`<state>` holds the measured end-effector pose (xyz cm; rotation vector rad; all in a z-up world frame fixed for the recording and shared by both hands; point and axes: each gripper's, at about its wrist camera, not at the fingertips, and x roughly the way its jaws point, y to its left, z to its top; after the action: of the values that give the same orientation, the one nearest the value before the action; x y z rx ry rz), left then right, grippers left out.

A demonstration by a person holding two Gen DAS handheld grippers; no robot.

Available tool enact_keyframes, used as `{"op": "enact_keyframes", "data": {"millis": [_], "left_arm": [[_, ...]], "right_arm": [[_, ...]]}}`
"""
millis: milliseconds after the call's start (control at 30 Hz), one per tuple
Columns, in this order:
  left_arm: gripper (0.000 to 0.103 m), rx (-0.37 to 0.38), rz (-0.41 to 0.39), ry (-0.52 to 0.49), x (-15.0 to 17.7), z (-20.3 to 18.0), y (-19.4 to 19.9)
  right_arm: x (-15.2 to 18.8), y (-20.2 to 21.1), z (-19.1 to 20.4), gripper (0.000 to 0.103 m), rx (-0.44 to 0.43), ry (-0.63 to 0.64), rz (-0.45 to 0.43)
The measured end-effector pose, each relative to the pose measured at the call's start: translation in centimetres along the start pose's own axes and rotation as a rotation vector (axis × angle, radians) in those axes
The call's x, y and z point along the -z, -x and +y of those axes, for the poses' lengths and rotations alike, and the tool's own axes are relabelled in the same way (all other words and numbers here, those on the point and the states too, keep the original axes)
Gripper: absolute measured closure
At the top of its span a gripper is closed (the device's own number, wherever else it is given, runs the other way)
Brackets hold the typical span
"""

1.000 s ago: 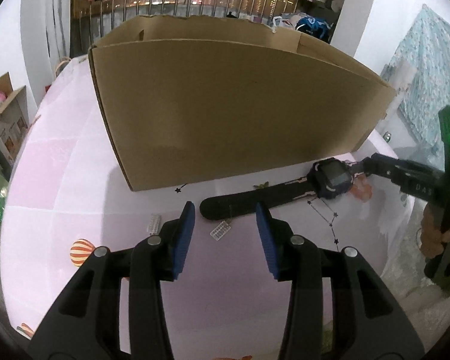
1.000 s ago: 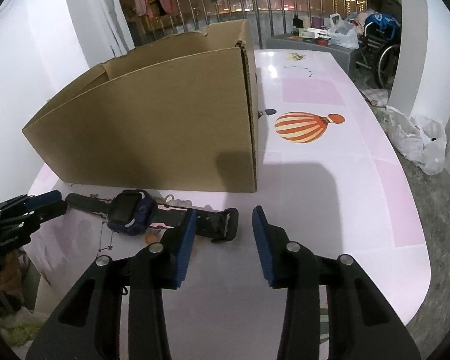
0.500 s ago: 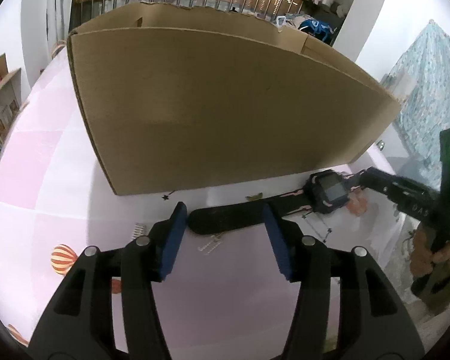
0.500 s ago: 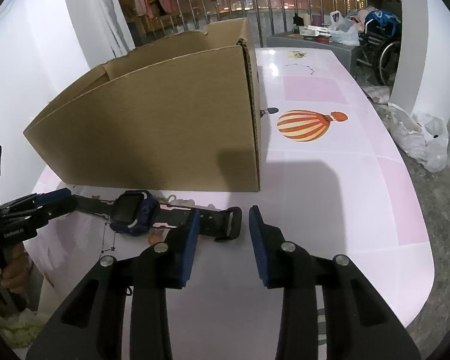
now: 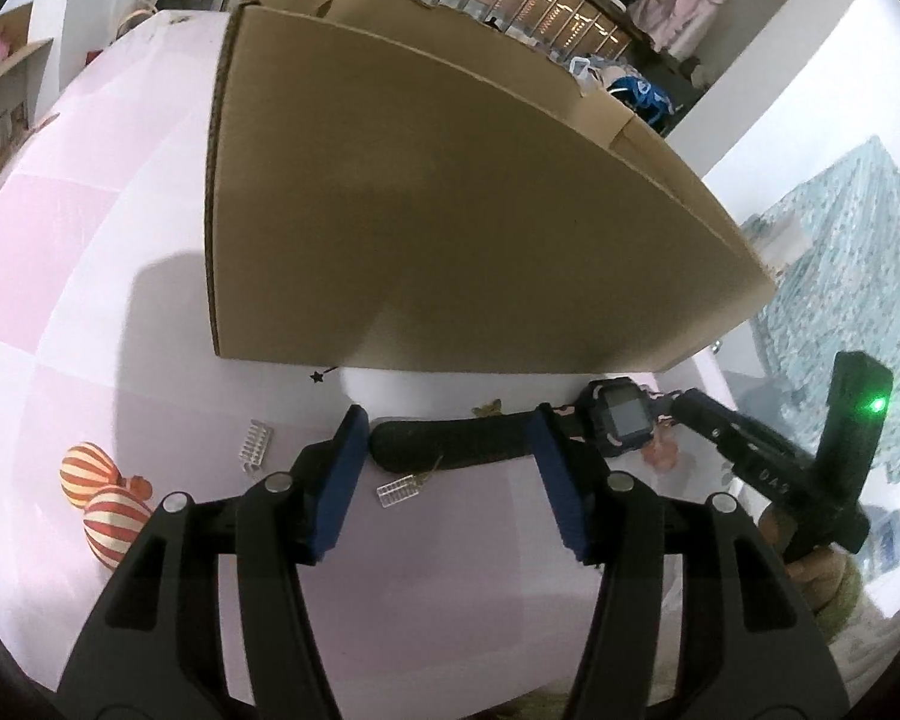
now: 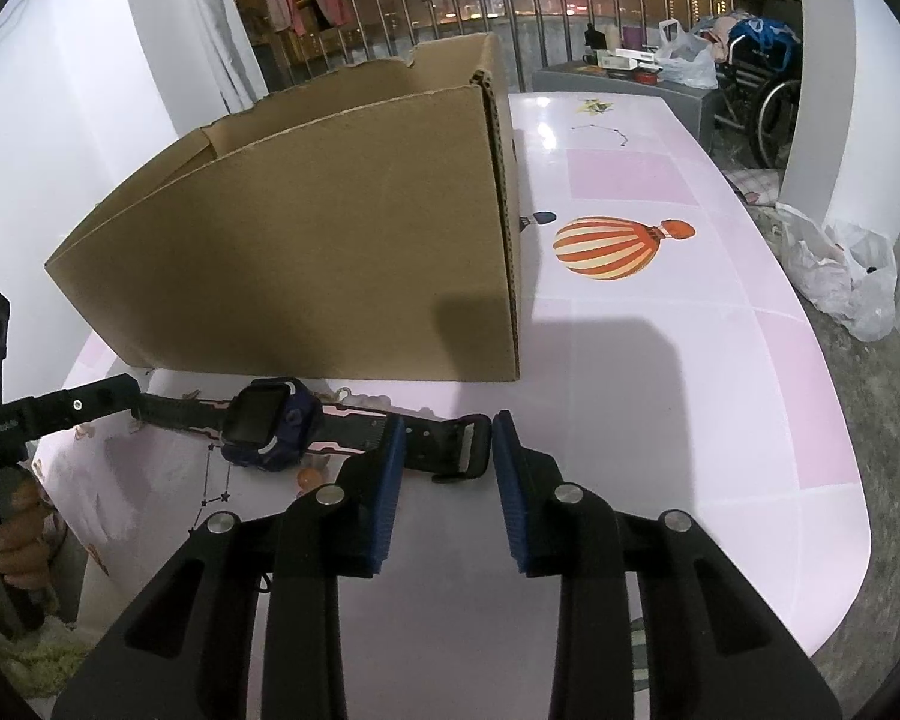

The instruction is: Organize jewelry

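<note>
Watch (image 6: 273,429) lying flat on the pink table (image 6: 678,372), its long axis parallel to the near wall of the cardboard box (image 6: 330,258) just behind it, buckle end toward the right gripper (image 6: 441,453). The right jaws are closing, narrow, around the buckle without pressing. The left gripper (image 5: 450,438) stands wide around the plain strap end. Small clear plastic pieces (image 5: 397,489) lie beside the strap.

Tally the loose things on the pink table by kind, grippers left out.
Watch: 1
Cardboard box: 1
Small clear plastic pieces: 2
Total: 4
</note>
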<state>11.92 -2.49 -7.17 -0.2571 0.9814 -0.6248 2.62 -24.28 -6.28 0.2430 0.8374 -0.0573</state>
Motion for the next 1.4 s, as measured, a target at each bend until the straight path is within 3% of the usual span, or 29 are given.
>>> {"op": "enact_keyframes", "data": {"millis": [467,867,1133,1267,1400], "left_arm": [[0.05,-0.015,0.022,-0.042,0.3,-1.3,-0.8],[0.046,0.066,0.031,-0.005,0.0,-1.1,-0.1],[0.045,0.015,0.045,-0.045,0.3,-2.0,-0.8],[0.05,-0.029,0.027,-0.101,0.6,-2.7,-0.5],[0.061,-0.001,0.009,-0.07,0.4,-2.0,0.3]], "right_arm": [[0.6,-0.1,0.4,0.073,-0.002,0.01,0.005],[0.6,-0.1,0.5,0.073,0.003,0.017,0.003],[0.6,-0.1,0.5,0.073,0.003,0.019,0.003],[0.6,-0.1,0.5,0.073,0.005,0.019,0.002],[0.6,0.0,0.6,0.073,0.004,0.017,0.001]]}}
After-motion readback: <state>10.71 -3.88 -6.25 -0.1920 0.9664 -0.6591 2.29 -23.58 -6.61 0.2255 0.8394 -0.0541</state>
